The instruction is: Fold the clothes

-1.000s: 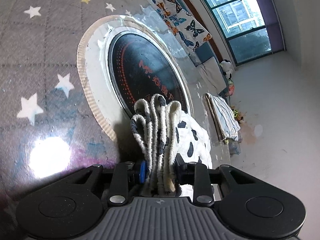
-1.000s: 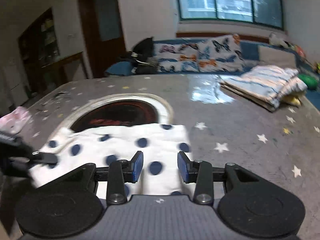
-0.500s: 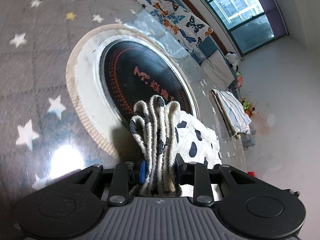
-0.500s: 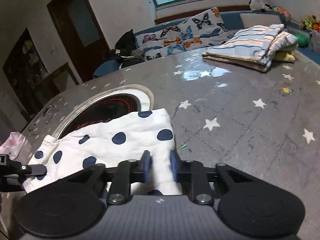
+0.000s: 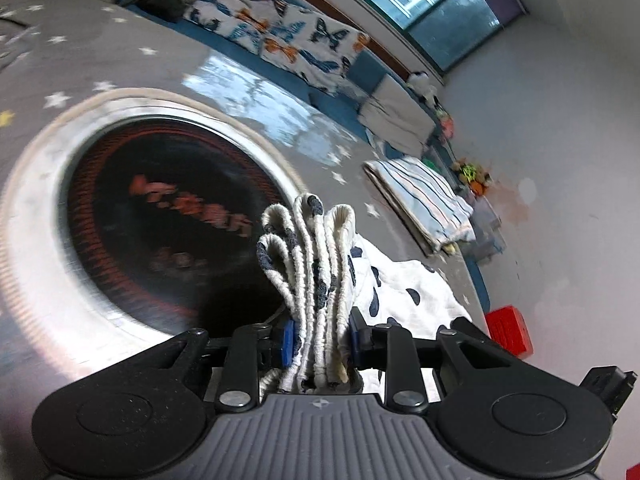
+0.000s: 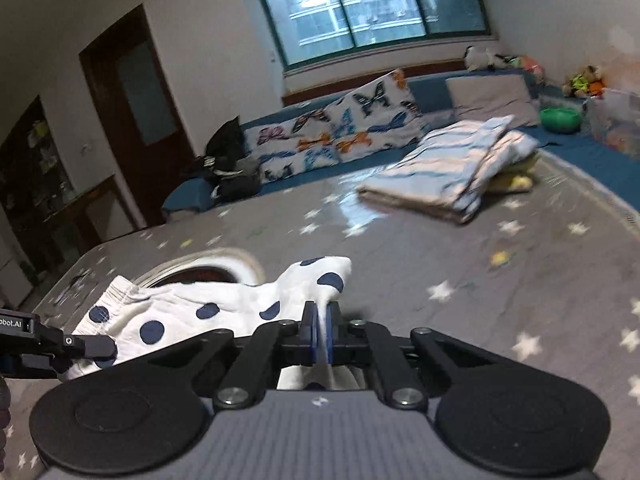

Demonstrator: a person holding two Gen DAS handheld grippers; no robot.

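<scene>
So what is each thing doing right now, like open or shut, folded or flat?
Left gripper: shut on the bunched waistband.
Right gripper: shut on a thin cloth edge.
Polka-dot garment: held at both ends, partly lifted.
Striped cloth: folded, lying on the table.
Door: shut.
Window: looks shut.

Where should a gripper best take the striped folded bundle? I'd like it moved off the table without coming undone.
Grip the striped folded bundle at its thick folded edge on the side facing the dotted garment, coming in low along the table. There the layers stack together, so one pinch catches them all; the far side overlies something yellow.
</scene>
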